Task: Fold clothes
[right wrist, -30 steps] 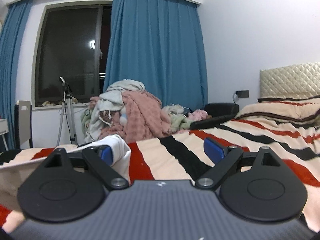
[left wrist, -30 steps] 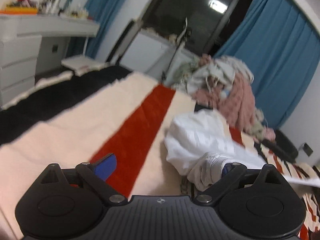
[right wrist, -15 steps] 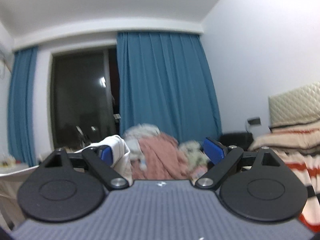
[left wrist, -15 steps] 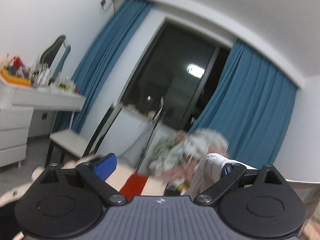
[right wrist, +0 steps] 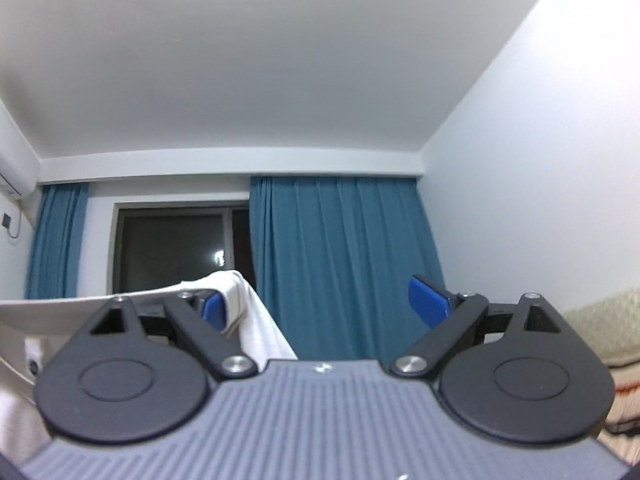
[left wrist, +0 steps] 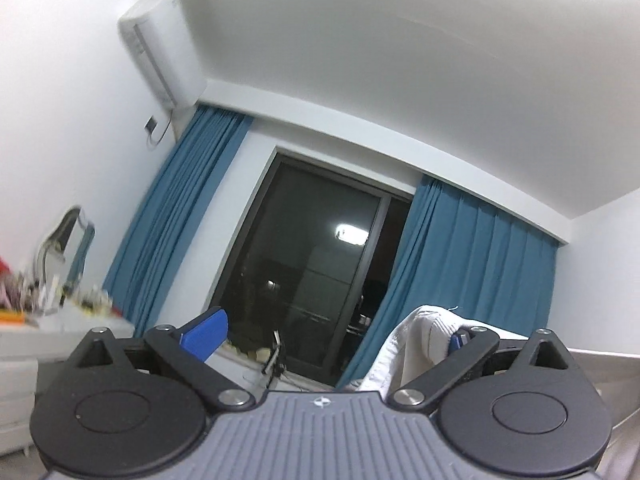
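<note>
A white garment hangs stretched between my two grippers, lifted high in the air. In the left wrist view its ribbed edge [left wrist: 420,344] is draped over the right finger of my left gripper [left wrist: 332,336], whose jaws stand wide apart. In the right wrist view the cloth [right wrist: 256,320] is draped over the left finger of my right gripper [right wrist: 320,304], whose jaws also stand wide apart. The cloth runs off to the left as a taut sheet [right wrist: 60,312]. Both cameras are tilted up, so the bed and the rest of the garment are hidden.
Blue curtains [left wrist: 472,272] flank a dark window [left wrist: 316,280]. An air conditioner [left wrist: 160,48] hangs on the wall at upper left. A dresser with clutter [left wrist: 36,308] stands at far left. A beige headboard [right wrist: 600,320] shows at the right edge.
Both grippers rose and tilted upward, lifting the white garment off the striped bed. The clothes pile and the bed dropped out of view, and wall and ceiling now fill the frames.
</note>
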Available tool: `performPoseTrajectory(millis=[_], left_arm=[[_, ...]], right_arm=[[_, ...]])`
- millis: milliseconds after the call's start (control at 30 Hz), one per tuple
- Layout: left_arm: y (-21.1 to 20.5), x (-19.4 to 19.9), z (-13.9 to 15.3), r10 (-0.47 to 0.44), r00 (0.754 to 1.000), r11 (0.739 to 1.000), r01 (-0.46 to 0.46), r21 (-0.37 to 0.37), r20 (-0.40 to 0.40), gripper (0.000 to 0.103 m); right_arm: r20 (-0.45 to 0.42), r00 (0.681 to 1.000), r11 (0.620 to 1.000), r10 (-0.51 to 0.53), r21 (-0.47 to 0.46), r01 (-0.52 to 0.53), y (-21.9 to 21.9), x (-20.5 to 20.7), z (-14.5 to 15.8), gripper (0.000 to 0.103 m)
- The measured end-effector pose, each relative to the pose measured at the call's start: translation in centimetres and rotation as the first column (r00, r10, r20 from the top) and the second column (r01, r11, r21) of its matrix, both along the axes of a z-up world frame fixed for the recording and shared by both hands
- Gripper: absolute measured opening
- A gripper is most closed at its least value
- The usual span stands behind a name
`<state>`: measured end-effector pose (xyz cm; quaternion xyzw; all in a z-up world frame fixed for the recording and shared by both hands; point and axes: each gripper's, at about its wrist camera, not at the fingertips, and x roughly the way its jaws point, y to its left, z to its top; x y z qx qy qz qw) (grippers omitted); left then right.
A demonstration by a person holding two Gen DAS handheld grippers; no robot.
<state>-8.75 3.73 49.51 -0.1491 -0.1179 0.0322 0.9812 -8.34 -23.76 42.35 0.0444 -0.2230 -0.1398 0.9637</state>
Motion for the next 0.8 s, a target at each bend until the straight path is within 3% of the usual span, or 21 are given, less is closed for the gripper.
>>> performPoseTrajectory(millis=[133, 300, 500, 633, 800], left_arm=[[-3.3, 4.4, 0.7, 0.020, 1.000, 0.998, -0.019, 0.054, -0.020, 0.103], [-6.9, 15.7, -4.4, 0.016, 0.992, 0.995, -0.003, 0.100, -0.127, 0.103], [-10.4, 31.8, -14.1, 0.018, 0.962, 0.992, 0.017, 0.124, -0.274, 0.103], [-12.2, 43.0, -21.6, 0.040, 0.944, 0.987, 0.014, 0.161, -0.329, 0.103], [-13.6, 58.5, -33.7, 0.029, 0.883, 0.984, 0.058, 0.169, -0.469, 0.103]], right_arm=[[-0.036, 0.998, 0.998, -0.053, -0.030, 0.052, -0.9, 3.9, 0.7, 0.092], [-0.191, 0.979, 0.998, -0.064, -0.022, 0.061, -2.9, 13.0, -3.1, 0.092], [-0.366, 0.928, 0.998, -0.068, -0.021, 0.065, -5.0, 28.3, -11.2, 0.092], [-0.458, 0.886, 0.997, -0.071, -0.018, 0.071, -6.0, 39.0, -17.7, 0.092], [-0.573, 0.817, 0.997, -0.066, -0.010, 0.073, -8.4, 51.7, -28.1, 0.091]])
